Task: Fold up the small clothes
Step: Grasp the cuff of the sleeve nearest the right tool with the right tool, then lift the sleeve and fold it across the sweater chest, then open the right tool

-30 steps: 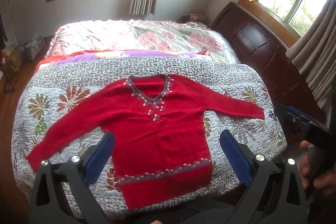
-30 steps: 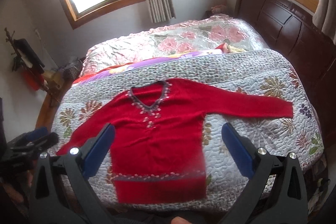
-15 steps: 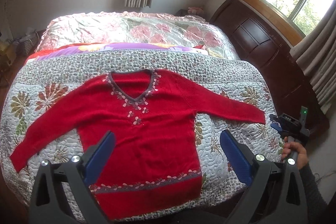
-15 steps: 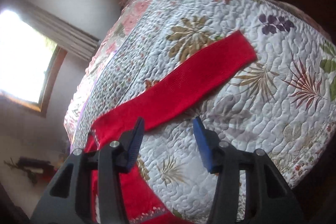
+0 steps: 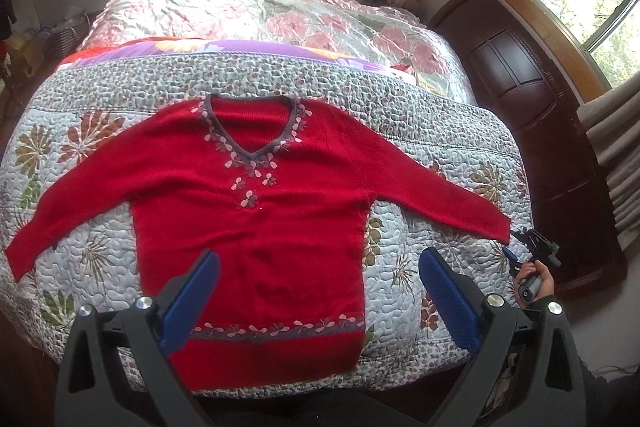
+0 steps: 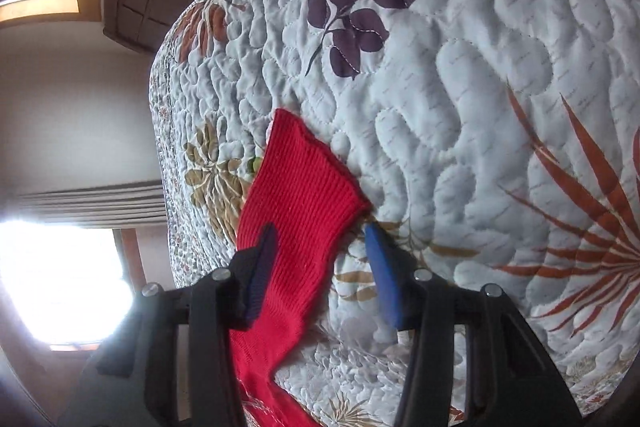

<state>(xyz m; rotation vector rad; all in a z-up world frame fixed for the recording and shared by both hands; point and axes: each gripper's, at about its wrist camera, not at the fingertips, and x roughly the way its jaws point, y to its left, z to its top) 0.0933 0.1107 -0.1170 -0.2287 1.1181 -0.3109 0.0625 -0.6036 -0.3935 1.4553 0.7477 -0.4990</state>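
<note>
From the left wrist view, a red knit sweater (image 5: 256, 223) lies flat and face up on a quilted bedspread (image 5: 404, 267) stitched in puffy meander lines with printed leaves and flowers. The sweater has a V-neck edged in grey with small pink petal shapes, a matching band near the hem, and both sleeves spread out sideways. The left gripper (image 5: 320, 295) hangs above the sweater's lower body, its blue ribbed pads wide apart, holding and touching nothing. At the far sleeve end, a hand (image 5: 534, 277) holds the right gripper (image 5: 516, 247) just beside the cuff (too small here to judge its jaws). A dark wooden headboard (image 5: 532, 115) stands beyond the bed's right side.

From the right wrist view, the ribbed cuff of the sleeve (image 6: 304, 195) rests on the bedspread (image 6: 480, 107), its knit lines running lengthwise. The right gripper (image 6: 320, 247) sits low over the quilt, partly open, the sleeve lying between its fingers; the left pad (image 6: 262, 267) overlaps the sleeve's edge, while the right pad (image 6: 384, 275) stands just clear of the fabric, close to the quilt.
</note>
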